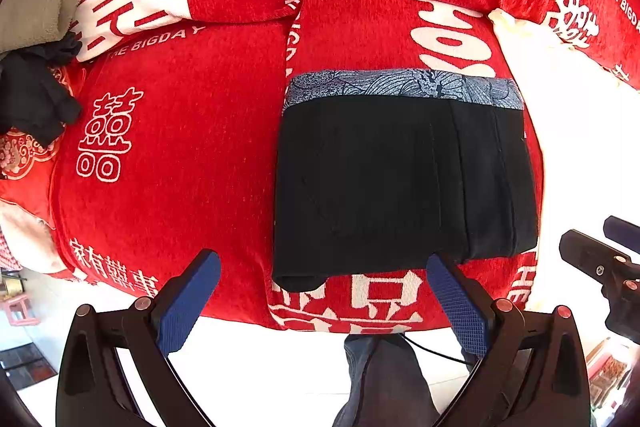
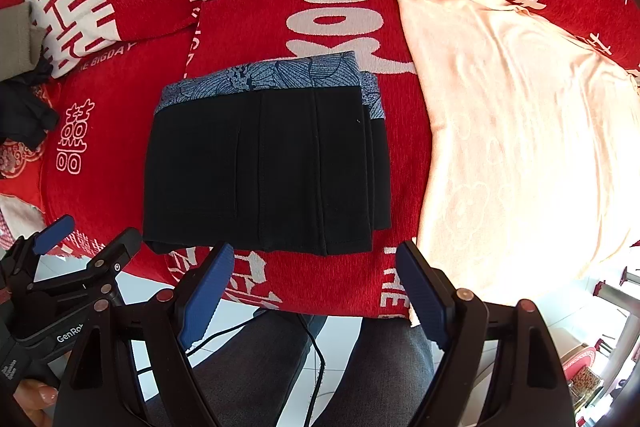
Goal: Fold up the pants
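Black pants (image 1: 400,183) (image 2: 268,171) lie folded into a compact rectangle on the red blanket, with a blue patterned waistband (image 1: 404,87) (image 2: 272,75) along the far edge. My left gripper (image 1: 324,263) hovers above the near edge of the blanket, open, nothing between its blue pads. My right gripper (image 2: 316,255) hangs over the pants' near edge, also open and empty. Each gripper shows at the edge of the other's view: the right gripper (image 1: 608,251) and the left gripper (image 2: 80,243).
The red blanket (image 1: 180,147) (image 2: 340,275) with white characters covers the surface. A pale peach cloth (image 2: 508,131) (image 1: 532,39) lies right of the pants. Dark and grey clothes (image 1: 32,67) are piled at far left. A person's legs (image 2: 280,367) and a cable are below.
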Demonstrator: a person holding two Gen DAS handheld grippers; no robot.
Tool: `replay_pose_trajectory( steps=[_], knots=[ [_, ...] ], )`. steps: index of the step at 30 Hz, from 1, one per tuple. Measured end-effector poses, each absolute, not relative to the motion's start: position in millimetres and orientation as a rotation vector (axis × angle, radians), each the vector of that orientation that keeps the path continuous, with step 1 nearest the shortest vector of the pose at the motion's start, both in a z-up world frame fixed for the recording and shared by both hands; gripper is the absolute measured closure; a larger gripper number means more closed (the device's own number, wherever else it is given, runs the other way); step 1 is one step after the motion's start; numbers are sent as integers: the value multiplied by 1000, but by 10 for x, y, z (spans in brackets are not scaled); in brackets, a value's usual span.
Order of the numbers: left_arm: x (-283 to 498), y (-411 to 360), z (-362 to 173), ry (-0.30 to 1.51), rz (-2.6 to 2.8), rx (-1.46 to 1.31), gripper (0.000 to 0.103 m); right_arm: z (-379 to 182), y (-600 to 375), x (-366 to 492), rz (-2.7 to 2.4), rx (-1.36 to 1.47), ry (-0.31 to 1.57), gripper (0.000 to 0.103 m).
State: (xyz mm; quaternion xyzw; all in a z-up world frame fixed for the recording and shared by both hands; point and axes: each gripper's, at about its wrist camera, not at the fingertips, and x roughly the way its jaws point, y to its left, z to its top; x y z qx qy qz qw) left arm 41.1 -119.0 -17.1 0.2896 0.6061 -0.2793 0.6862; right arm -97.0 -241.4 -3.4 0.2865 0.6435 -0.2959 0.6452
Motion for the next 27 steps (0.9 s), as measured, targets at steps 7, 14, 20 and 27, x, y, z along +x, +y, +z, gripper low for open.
replay_pose_trajectory(
  steps=[7, 14, 20, 27],
  knots=[
    [417, -1188, -177, 1362, -629, 647, 0, -32, -2404, -965, -675, 651, 1464, 18],
    [426, -1202, -172, 1364, -634, 640, 0, -35, -2401, -948, -674, 647, 1466, 18],
    [428, -1206, -173, 1366, -638, 628, 0, -46, -2396, -941, -672, 644, 1468, 18],
    [420, -1221, -119, 1335, -653, 609, 0, -49, -2389, -938, -672, 644, 1468, 18]
  ],
)
